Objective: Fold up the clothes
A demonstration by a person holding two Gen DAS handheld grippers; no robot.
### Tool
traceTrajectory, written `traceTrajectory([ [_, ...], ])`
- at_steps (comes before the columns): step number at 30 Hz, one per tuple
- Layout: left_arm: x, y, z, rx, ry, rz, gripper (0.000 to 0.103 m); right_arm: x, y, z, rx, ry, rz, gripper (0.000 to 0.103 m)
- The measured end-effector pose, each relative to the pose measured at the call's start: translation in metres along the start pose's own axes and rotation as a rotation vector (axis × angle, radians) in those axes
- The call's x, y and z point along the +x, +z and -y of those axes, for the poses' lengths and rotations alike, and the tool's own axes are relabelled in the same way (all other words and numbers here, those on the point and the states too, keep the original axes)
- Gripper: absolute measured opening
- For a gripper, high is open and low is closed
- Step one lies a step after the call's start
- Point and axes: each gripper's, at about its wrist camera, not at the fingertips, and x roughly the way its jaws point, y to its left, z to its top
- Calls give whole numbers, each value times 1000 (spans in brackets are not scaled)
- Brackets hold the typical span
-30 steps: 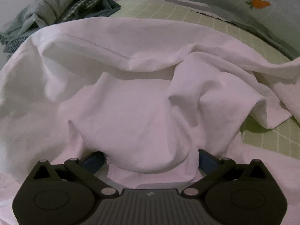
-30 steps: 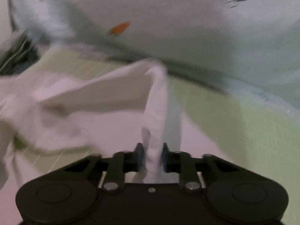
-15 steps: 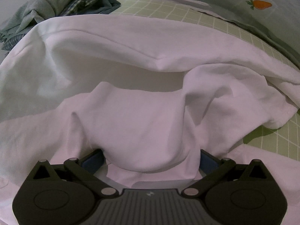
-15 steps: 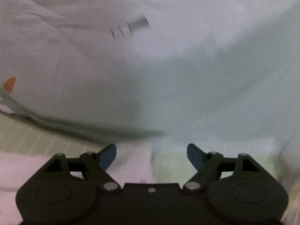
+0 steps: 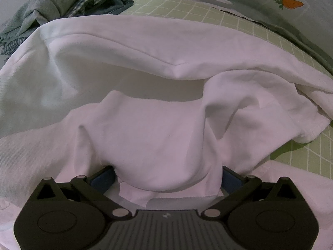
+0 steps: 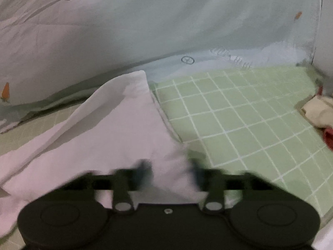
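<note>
1. While no brand name or readable writing appears anywhere, the pale quilt (image 6: 145, 20) with orange carrot prints carries only small circled line drawings, and a tiny light emblem sits on the ribbed body of the left tool (image 5: 166, 175).
2. Held pointing steeply downward, the left tool stands with its blue-padded jaws spread wide; a bunched mound of the white cotton garment (image 5: 158, 129) sits between them and hides the fingertips, so whether the pads press the cloth cannot be told.
3. That white garment lies crumpled over the green bed sheet (image 5: 239, 20) with its white grid lines, a long folded hem running across the left wrist view above the mound.
4. Behind it, at the upper left, a heap of grey and plaid clothes (image 5: 62, 4) lies on the bed.
5. Angled down at a slant and blurred, the right tool (image 6: 169, 170) has just been closing its jaws, now fairly narrow, with a corner of the white garment between them; the blur hides whether the pads grip it.
6. At the far right edge of the right wrist view, cream and red fabric (image 6: 318, 114) rests on the sheet, well apart from the garment.
</note>
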Motion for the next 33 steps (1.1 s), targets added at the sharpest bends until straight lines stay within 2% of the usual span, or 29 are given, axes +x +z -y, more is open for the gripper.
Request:
traceTrajectory([
  [2,2,3,1,4,-1,-12,103,-10,2,3,1,27,38,23],
  [5,3,9,2,18,0,-40,103,-36,17,7,-103,-55,153,22],
  [8,-1,10,8,84,-2,-49,103,-68,38,28,-160,-197,264,22],
  [11,-6,10,13,142,-38,-51,103,-91,53,64,-182,-359,312,23],
  [13,-12,8,15,148,-97,-53,103,-96,53,93,-168,-450,288,24],
  [15,-16,8,18,146,-127,-52,103,-92,47,112,-172,-507,202,29],
  [17,-21,2,16,148,-126,-44,103,-84,33,119,-185,-569,97,48],
  [18,-24,-1,13,144,-125,-40,103,-84,25,117,-177,-564,83,52],
  [20,-30,-8,4,114,-133,-32,103,-85,9,112,-155,-546,66,82],
  [21,-34,-12,-2,95,-142,-26,103,-86,1,109,-144,-536,58,87],
  [24,-49,-19,-22,37,-171,6,103,-90,-18,87,-8,-400,43,94],
  [25,-55,-22,-29,21,-175,19,103,-94,-25,78,50,-341,36,99],
  [28,-73,-31,-54,-29,-185,58,103,-101,-44,53,200,-152,16,103],
  [31,-91,-39,-89,-117,-195,95,103,-100,-60,21,271,22,-43,103],
  [33,-101,-43,-117,-200,-211,122,103,-102,-69,-4,288,93,-73,103],
])
